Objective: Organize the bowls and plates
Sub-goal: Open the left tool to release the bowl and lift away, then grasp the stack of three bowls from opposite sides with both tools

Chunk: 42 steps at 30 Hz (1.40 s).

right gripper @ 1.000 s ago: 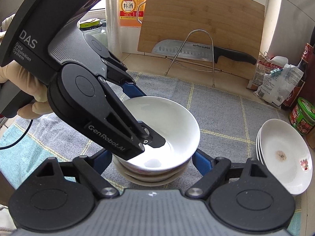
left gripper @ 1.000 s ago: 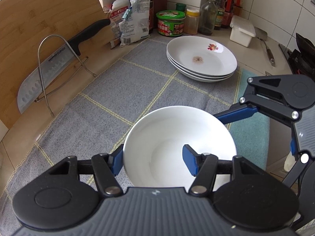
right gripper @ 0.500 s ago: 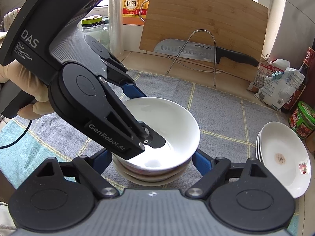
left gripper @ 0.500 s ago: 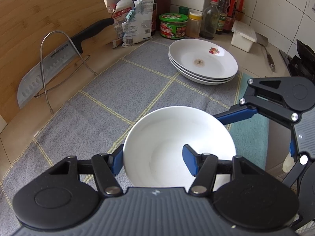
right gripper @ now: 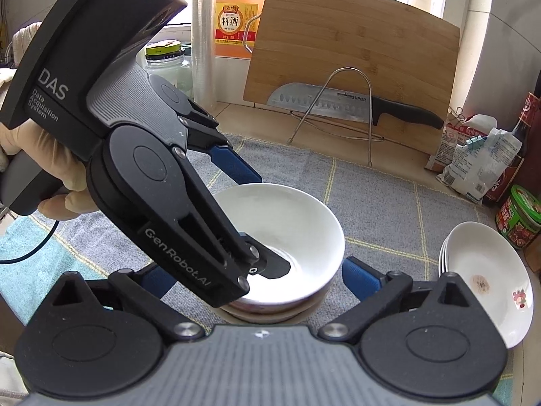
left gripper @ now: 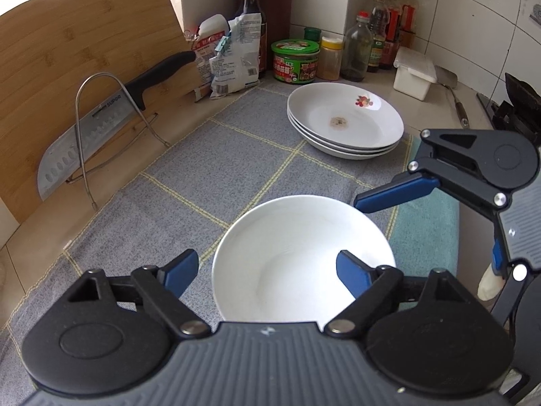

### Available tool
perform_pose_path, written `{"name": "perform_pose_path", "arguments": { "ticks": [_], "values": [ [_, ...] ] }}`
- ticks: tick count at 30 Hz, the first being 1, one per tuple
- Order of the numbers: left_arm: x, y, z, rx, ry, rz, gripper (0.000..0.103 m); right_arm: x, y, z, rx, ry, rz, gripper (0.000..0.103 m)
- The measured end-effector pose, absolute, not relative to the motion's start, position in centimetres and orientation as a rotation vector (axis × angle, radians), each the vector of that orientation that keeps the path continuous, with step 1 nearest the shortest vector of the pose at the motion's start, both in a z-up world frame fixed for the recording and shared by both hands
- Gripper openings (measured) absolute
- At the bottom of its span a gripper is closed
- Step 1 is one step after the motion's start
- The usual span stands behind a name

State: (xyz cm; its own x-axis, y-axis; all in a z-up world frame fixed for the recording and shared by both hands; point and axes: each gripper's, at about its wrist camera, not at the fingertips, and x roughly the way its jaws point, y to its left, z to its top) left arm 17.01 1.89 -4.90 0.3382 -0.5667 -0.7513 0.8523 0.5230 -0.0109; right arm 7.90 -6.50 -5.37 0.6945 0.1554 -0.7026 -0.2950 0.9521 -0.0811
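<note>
My left gripper [left gripper: 262,272], jaws apart, straddles the rim of the upright, mouth-up white bowl [left gripper: 301,253]; my right gripper [right gripper: 257,279], jaws wide apart, flanks the bowl stack.

- Bright daylight pours in behind the cutting board [right gripper: 351,67], blowing out the window (pure white).
- Soft glare sits inside the white bowl [right gripper: 280,233].
- Fisheye bending curves the edges; corners vignette dark.
- Focus stays sharp throughout.

"SUPOR" on knife [right gripper: 338,105] blade
</note>
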Motion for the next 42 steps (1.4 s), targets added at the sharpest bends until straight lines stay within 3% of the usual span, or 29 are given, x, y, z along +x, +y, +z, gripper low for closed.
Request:
{"name": "perform_pose_path", "arguments": {
  "ticks": [17, 30, 42],
  "values": [
    [15.2, 9.6, -3.1, 0.221, 0.656, -0.822, 0.100, 7.6, -6.6, -5.5, -0.222, 0.807, 0.225, 0.103],
    [14.3, 11.6, -9.1, 0.124, 0.813, -0.841, 0.101, 5.9, -6.6, -6.7, -0.254, 0.919, 0.124, 0.103],
    [12.1, 5.9, -12.1, 0.277, 0.905, -0.733, 0.100, 9.9, -10.9, -11.5, -0.347, 1.013, 0.316, 0.103]
  ]
}}
